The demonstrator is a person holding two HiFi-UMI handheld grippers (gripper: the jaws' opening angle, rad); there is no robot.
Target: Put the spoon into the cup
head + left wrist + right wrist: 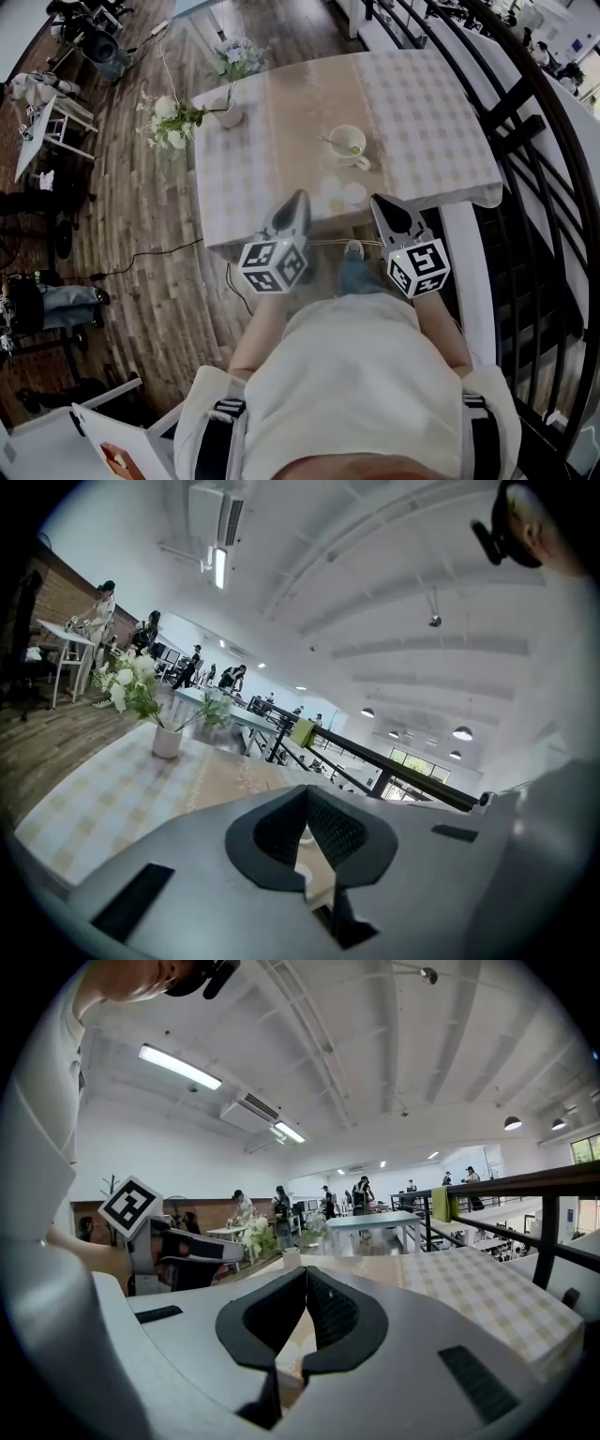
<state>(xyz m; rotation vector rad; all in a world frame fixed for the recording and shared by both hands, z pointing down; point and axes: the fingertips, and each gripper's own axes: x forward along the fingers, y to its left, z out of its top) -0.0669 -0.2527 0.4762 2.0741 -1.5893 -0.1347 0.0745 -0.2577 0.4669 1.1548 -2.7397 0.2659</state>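
Note:
A pale cup (349, 143) stands on the checked table (431, 112), a little right of its middle. The spoon (336, 144) lies in the cup, with its handle leaning out over the left rim. My left gripper (299, 196) hovers at the table's near edge, well short of the cup, with its jaws shut and nothing between them (307, 791). My right gripper (376, 200) is beside it, also at the near edge. Its jaws are shut and hold nothing (306, 1271). The left gripper's body (178, 1251) shows in the right gripper view.
A white vase of flowers (228, 114) stands at the table's far left, with blooms (172, 122) hanging past the edge. Two pale round patches (342, 192) lie near the front edge. A dark railing (525, 141) runs along the right. Wooden floor surrounds the table.

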